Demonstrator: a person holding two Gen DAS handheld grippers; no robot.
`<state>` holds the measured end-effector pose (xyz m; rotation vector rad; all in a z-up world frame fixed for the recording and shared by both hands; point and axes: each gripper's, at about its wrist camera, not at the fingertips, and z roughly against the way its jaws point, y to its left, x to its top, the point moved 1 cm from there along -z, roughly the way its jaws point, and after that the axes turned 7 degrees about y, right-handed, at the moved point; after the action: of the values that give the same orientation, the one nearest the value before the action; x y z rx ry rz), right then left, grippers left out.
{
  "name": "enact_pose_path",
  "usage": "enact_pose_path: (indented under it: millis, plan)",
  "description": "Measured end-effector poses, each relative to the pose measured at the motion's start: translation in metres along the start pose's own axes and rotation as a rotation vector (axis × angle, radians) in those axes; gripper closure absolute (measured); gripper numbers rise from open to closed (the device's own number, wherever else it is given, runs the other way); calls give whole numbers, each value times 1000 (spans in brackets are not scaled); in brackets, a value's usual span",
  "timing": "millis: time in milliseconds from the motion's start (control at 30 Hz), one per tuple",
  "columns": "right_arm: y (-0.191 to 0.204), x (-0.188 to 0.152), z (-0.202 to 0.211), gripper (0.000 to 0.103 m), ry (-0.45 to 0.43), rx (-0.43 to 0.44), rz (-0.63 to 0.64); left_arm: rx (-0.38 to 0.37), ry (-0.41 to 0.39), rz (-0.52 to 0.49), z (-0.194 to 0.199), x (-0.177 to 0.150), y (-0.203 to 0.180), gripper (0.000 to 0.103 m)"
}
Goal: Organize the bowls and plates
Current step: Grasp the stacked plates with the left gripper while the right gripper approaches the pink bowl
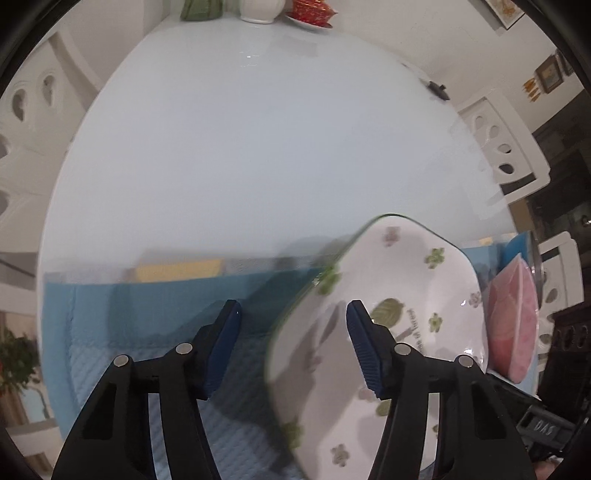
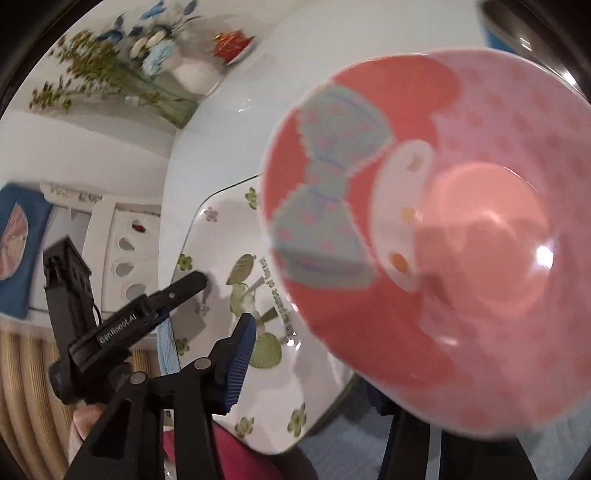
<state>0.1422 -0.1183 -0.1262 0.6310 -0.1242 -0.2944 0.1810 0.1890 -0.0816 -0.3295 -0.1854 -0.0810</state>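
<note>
I count one plate and one bowl, and I have two claws, each with two black fingers that end in a blue ribbed pad

The plate is a rounded square, white and glossy, with a thin green line along its rim. Small green and pale pink flowers, bigger green leaves and one line of letters are painted on it. It is over the blue mat, which has a quilted, waffle-like texture and lies at the near edge of the smooth white bench. The picture is blurred, so I cannot tell if the plate rests flat.

My left claw is released: the plate's rim passes between the pads, one pad above the plate and one above the mat, and neither presses on it.

The bowl is round, pink and shiny, with a grey-blue bow painted inside. It is tilted, just beside the plate's right edge. It hides one finger of my right claw, so I cannot tell whether this claw grasps it

At the far end of the bench stand one white vase and one red object on a small dish
</note>
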Motion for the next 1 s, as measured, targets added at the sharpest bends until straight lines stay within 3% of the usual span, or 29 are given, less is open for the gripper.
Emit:
enact_pose_path:
  millis: [33,167,333,700,1000]
  plan:
    - [3,1,-2,51,7,13,21,-21,10,-22,-1,0,-5,42]
    - [9,4,-6,51,22,19,52,69,8,-102,-4,-3,-19,42]
    - [4,4,-5,51,33,43,29,-10,2,-51,3,0,-9,42]
    - [18,1,0,52,22,40,75,-47,-50,-104,26,-7,-2,42]
    - [35,2,2,67,15,33,172,-74,-101,-85,39,-7,11,42]
